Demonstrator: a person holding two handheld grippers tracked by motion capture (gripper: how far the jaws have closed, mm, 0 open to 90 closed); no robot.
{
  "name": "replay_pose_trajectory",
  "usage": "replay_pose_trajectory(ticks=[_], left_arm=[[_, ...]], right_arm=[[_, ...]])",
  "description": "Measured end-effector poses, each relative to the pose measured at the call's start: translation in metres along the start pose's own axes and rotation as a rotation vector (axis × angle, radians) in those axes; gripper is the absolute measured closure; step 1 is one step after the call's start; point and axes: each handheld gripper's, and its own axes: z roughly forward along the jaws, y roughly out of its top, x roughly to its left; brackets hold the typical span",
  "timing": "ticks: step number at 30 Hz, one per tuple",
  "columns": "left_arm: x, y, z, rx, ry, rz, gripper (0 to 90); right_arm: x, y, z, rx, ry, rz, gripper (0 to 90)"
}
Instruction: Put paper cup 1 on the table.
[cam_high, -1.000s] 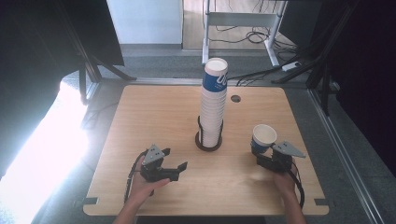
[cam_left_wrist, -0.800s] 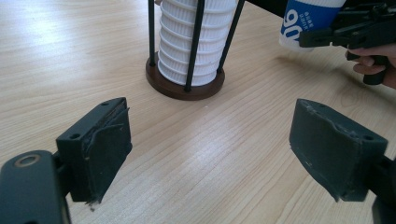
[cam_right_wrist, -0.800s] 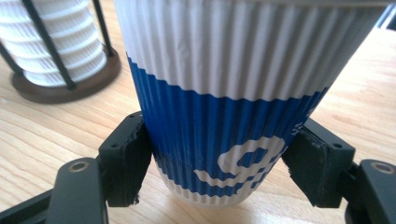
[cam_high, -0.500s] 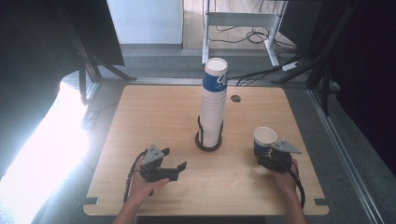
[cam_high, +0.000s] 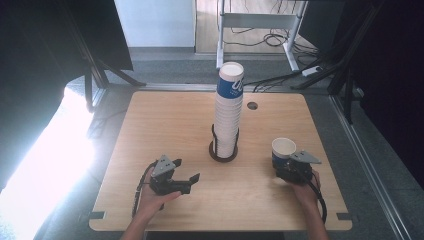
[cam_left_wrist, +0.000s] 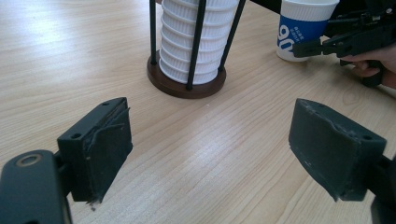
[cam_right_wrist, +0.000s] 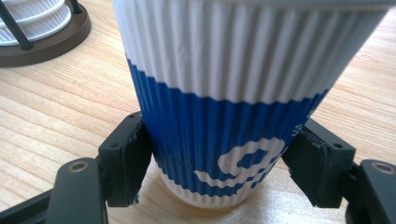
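Right gripper (cam_right_wrist: 219, 186) is clamped low on the blue-and-white cup (cam_high: 283, 152), pads on both sides of the blue band. Cup is upright, base on the surface (cam_high: 175, 125), at the right near edge. Left gripper (cam_high: 192, 178) holds nothing, jaws partly apart, pointing toward the middle. Cup stack (cam_high: 229, 115) in its wire holder (cam_high: 223, 150) is farther in and to the cup's left, so the right hand is nearer; a transfer would likely go up and left, cup axis vertical.
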Motion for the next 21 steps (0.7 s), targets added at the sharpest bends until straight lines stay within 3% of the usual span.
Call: replay_pose_trajectory(ticks=[12, 17, 21], left_arm=[[-0.0003, -0.0003, 0.0001, 0.006, -0.007, 0.003, 13.6], [0.0000, -0.0003, -0.0011, 0.005, -0.012, 0.004, 13.6], [0.0012, 0.0000, -0.0027, 0.000, -0.011, 0.001, 13.6]], right_arm=[[-0.0023, -0.0010, 0.0007, 0.042, -0.006, 0.008, 26.4], [-0.0035, -0.0018, -0.0015, 0.042, -0.014, 0.044, 14.2], [-0.0044, -0.0014, -0.0069, 0.023, -0.018, 0.074, 12.6]])
